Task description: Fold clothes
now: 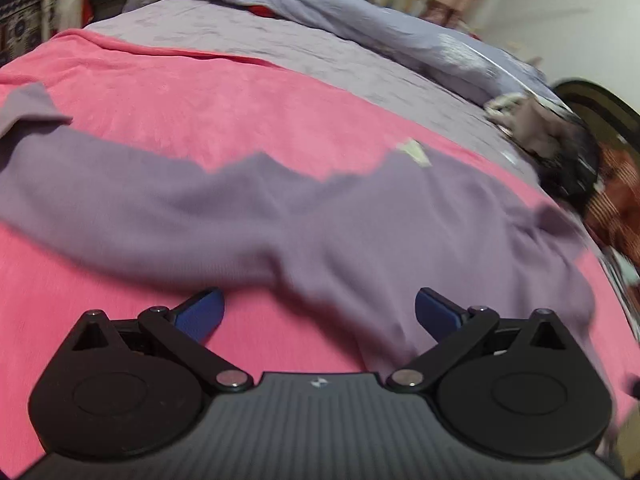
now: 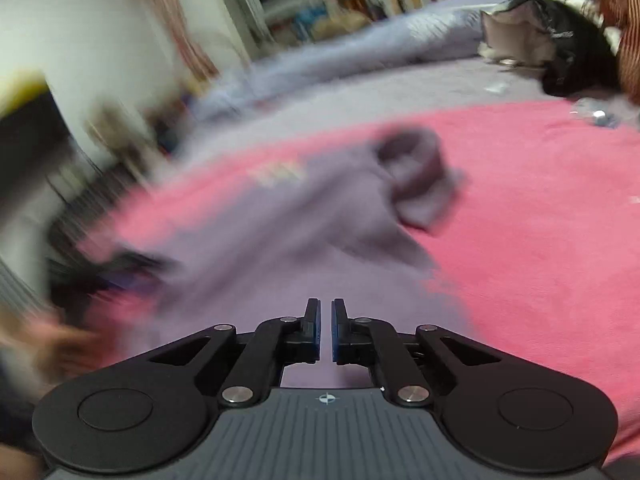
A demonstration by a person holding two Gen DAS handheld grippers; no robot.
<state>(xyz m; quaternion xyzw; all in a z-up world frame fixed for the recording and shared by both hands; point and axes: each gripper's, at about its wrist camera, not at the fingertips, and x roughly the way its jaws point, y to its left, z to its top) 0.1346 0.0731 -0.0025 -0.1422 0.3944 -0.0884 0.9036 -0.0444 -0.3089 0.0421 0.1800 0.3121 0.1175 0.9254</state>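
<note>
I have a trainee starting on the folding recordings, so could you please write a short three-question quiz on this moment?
1. True or false: the left gripper has its jaws spread wide over the purple garment.
2. What lies directly under the garment? A) bare wooden floor B) a pink blanket C) a green towel
3. Fill in: the right gripper's jaws stand nearly ____, with only a narrow slit between the fingers.

Key
1. True; nothing sits between its fingers.
2. B; the blanket covers a lilac bedsheet.
3. Closed; the blur leaves it unclear whether any cloth is pinched there.
</note>
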